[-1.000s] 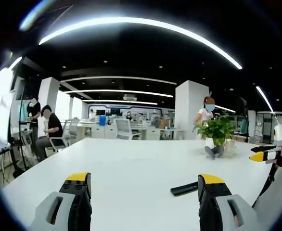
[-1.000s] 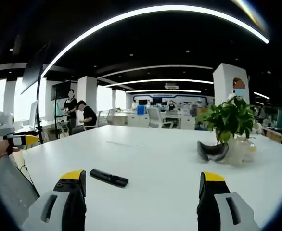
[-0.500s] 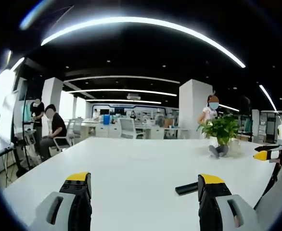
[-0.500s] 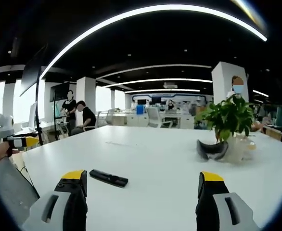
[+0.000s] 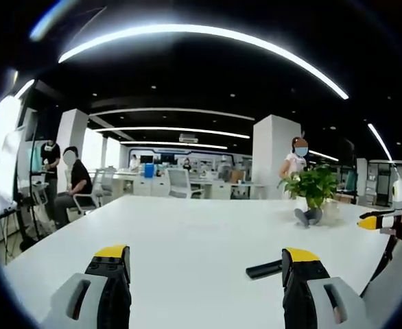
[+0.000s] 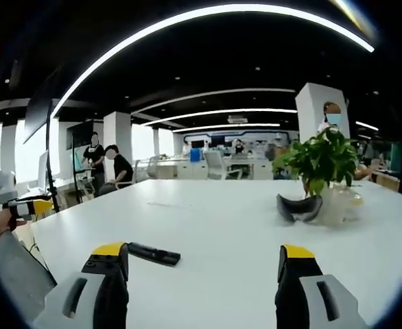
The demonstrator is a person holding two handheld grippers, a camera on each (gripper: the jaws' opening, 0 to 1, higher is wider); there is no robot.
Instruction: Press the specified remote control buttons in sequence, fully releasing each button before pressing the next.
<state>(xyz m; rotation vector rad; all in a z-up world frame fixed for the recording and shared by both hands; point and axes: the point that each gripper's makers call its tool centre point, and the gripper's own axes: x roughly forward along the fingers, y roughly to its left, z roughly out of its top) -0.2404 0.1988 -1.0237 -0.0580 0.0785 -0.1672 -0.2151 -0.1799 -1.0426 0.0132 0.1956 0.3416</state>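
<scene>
- Slim black rectangular remote control (image 6: 154, 254) lies flat on white table (image 6: 221, 226), well apart from green potted plant (image 6: 322, 161).
- Left gripper (image 5: 204, 264) and right gripper (image 6: 204, 260) hover near the remote, jaws spread wide, holding nothing.

bright ceiling light strips (image 5: 201, 34) | window glare left | fisheye-bent edges

Remote control (image 6: 154, 254) on the white table (image 6: 221, 226).
A slim black bar lying flat and untouched, long axis slanted across the tabletop; the buttons cannot be made out at this distance.
</scene>
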